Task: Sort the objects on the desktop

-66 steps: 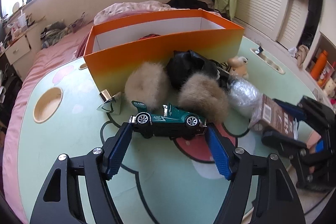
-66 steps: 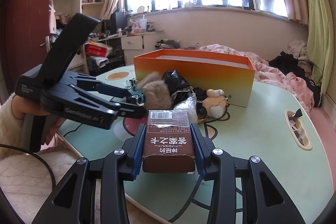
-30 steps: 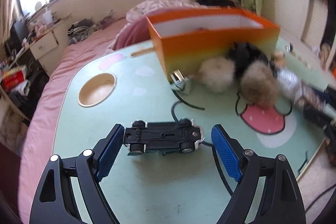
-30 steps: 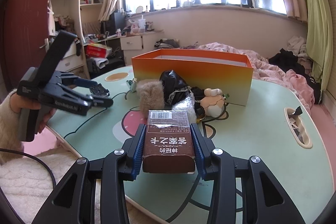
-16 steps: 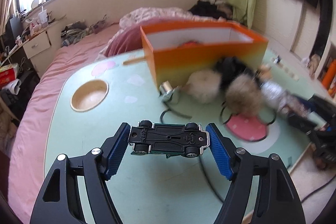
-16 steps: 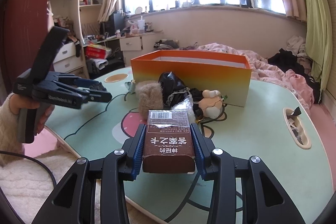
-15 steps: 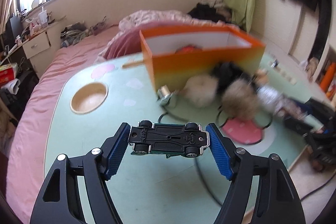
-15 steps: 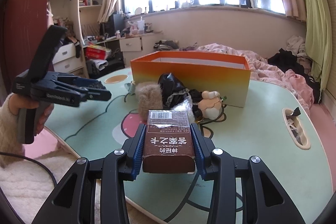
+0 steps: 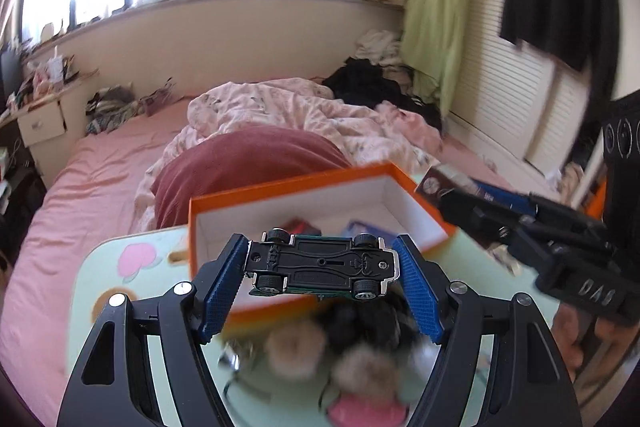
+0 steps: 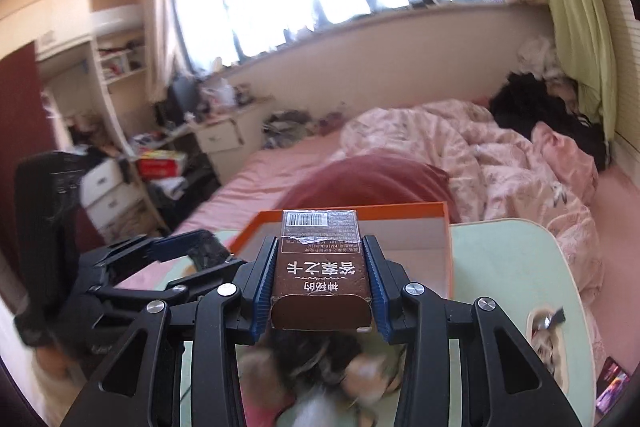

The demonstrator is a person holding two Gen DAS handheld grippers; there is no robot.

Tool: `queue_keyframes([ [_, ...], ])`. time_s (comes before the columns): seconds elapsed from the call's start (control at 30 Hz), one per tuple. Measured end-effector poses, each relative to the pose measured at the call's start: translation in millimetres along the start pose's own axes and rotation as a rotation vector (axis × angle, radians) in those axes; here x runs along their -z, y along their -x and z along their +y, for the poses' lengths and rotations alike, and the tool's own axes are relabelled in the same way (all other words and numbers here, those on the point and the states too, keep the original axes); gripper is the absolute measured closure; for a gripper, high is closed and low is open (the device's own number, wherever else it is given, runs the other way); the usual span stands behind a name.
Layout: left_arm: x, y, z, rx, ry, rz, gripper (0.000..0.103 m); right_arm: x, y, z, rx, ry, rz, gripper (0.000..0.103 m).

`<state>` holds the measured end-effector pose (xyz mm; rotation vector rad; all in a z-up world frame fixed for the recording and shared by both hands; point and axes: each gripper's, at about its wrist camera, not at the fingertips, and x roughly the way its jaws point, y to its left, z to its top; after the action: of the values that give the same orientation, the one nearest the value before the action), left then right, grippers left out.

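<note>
A green toy car (image 9: 322, 265), upside down, is clamped lengthwise in the left hand-held gripper (image 9: 320, 281), held above the near wall of the orange box (image 9: 288, 189). A brown carton (image 10: 322, 273) is pinched by the right hand-held gripper (image 10: 322, 285), jaws approx. a quarter apart, over the same box on the bench (image 10: 508, 267).

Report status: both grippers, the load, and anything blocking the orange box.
Left gripper shut on toy car, underside up. Right gripper shut on brown packet. Both over orange box; nothing blocking.
</note>
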<state>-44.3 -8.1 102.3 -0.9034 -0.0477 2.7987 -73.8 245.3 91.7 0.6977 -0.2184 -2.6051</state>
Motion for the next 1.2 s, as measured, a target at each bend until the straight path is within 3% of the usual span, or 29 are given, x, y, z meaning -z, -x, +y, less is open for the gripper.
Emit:
queue_keyframes([
  [0.07, 1.4, -22.5, 9.1, -0.018, 0.053, 0.026, 0.029, 0.1, -22.0, -9.8, 0.033, -0.014, 0.061, 0.055],
  [0.1, 4.4, -34.7, 15.0, -0.031, 0.082, 0.052, 0.029, 4.3, -36.7, -17.9, 0.045, -0.042, 0.129, 0.034],
  [0.13, 9.0, -43.5, 20.2, -0.036, 0.103, 0.079, 0.029, 7.2, -44.2, -22.8, 0.043, -0.062, 0.165, 0.027],
  [0.17, 14.7, -49.9, 26.3, -0.031, 0.130, 0.106, 0.029, 12.3, -48.1, -27.1, 0.030, -0.081, 0.183, 0.028],
  [0.2, 18.9, -49.1, 29.6, -0.015, 0.152, 0.104, 0.029, 15.1, -41.6, -24.8, 0.052, -0.055, 0.147, 0.027],
  [0.3, 24.4, -29.1, 32.9, 0.013, 0.196, 0.032, 0.025, 17.6, -24.6, -17.0, 0.079, -0.018, 0.109, 0.027],
  [0.37, 26.0, -9.5, 29.2, 0.008, 0.194, -0.019, 0.020, 19.9, -5.7, -10.6, 0.074, -0.008, 0.055, 0.024],
  [0.43, 30.8, 11.3, 21.6, 0.009, 0.158, -0.052, 0.020, 28.4, 15.1, -3.0, 0.072, 0.003, 0.018, 0.013],
  [0.5, 42.5, 27.8, 11.2, 0.025, 0.101, -0.020, 0.020, 40.9, 27.2, 2.3, 0.046, 0.003, 0.026, 0.011],
  [0.63, 76.2, 34.3, -2.8, 0.041, 0.026, 0.106, 0.020, 80.8, 45.6, 19.7, 0.009, 0.047, 0.133, 0.011],
  [0.83, 120.3, 25.2, 3.1, 0.015, 0.104, 0.233, 0.020, 135.3, 37.9, 23.9, 0.170, 0.159, 0.274, 0.008],
  [0.87, 126.1, 21.5, 2.0, 0.004, 0.111, 0.257, 0.020, 138.3, 35.0, 23.0, 0.193, 0.172, 0.264, 0.005],
  [0.9, 129.3, 20.3, -0.4, -0.018, 0.091, 0.239, 0.019, 142.3, 30.5, 21.2, 0.228, 0.188, 0.247, 0.000],
  [0.97, 133.1, 15.7, -5.8, -0.069, 0.044, 0.242, 0.017, 149.1, 27.6, 18.2, 0.230, 0.178, 0.192, 0.000],
  [1.0, 134.7, 13.4, -9.5, -0.084, 0.021, 0.245, 0.011, 150.5, 26.4, 17.7, 0.221, 0.178, 0.189, 0.000],
  [1.07, 138.0, 8.1, -15.8, -0.089, -0.016, 0.242, 0.000, 152.0, 25.7, 16.0, 0.203, 0.179, 0.189, 0.000],
  [1.2, 139.5, 5.5, -16.0, -0.071, -0.026, 0.199, 0.000, 152.4, 25.9, 14.0, 0.199, 0.187, 0.177, 0.000],
])
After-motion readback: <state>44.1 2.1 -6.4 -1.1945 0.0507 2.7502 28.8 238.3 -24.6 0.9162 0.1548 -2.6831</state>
